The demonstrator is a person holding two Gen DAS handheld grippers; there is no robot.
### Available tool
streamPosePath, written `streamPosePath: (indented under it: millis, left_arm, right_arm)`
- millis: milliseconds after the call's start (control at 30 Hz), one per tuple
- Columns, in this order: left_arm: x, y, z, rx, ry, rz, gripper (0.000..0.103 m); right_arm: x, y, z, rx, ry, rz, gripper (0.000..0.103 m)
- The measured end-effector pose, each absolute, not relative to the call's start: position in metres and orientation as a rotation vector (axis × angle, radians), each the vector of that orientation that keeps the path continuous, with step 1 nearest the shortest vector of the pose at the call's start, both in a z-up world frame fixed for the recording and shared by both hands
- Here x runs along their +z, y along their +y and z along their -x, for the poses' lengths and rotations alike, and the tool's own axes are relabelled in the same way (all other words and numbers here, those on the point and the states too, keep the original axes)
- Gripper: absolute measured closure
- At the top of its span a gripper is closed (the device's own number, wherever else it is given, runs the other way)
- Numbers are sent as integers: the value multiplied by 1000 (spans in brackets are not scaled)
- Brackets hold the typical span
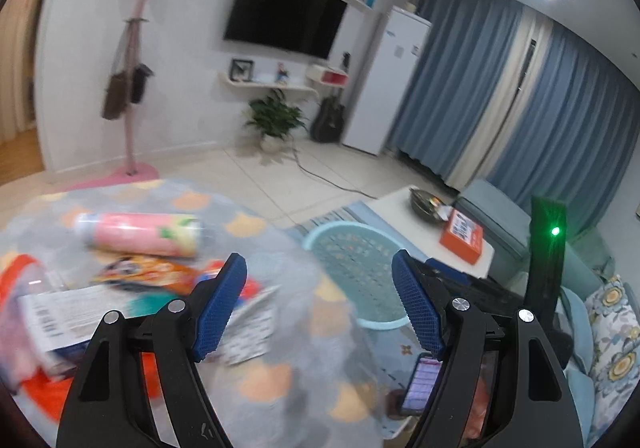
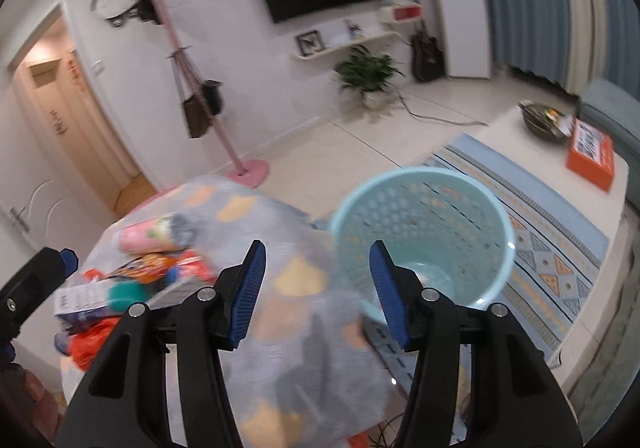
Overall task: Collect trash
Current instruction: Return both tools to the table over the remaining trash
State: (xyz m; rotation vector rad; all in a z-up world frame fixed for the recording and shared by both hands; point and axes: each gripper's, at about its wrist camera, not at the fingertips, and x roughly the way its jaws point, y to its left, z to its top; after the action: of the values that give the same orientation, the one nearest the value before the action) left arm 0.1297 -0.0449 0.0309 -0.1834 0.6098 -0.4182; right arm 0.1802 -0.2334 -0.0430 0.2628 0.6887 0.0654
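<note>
Left tool (image 1: 318, 302) spread, gripped nothing. Right tool (image 2: 317, 290) spread, gripped nothing. Pink can (image 1: 146, 234) among wrappers on tabletop (image 1: 280, 368), left of teal basket (image 2: 424, 232).

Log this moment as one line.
left hand-held gripper open | right hand-held gripper open | trash on table | bin nearly empty

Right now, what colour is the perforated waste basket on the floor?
Light turquoise blue; the waste basket shows best in the right wrist view.
</note>
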Motion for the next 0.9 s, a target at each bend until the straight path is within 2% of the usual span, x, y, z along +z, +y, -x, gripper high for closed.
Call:
streamPosePath:
  millis: [133, 400, 567, 800, 900]
  left_arm:
    - [35, -1, -107, -333, 582, 183, 29]
    - [19, 105, -89, -99, 614, 136, 29]
    - [-5, 159, -90, -13, 673, 99, 29]
    - [-30, 183, -108, -106, 764, 144, 29]
    - [-37, 175, -117, -105, 792, 65, 29]
  right_arm:
    - [-32, -198, -172, 124, 666, -229, 51]
    - [-36, -135, -177, 188, 695, -195, 38]
    - [-47, -103, -191, 202, 731, -191, 38]
    - [-62, -74, -202, 172, 778, -148, 38]
    - [-71, -83, -204, 138, 807, -187, 38]
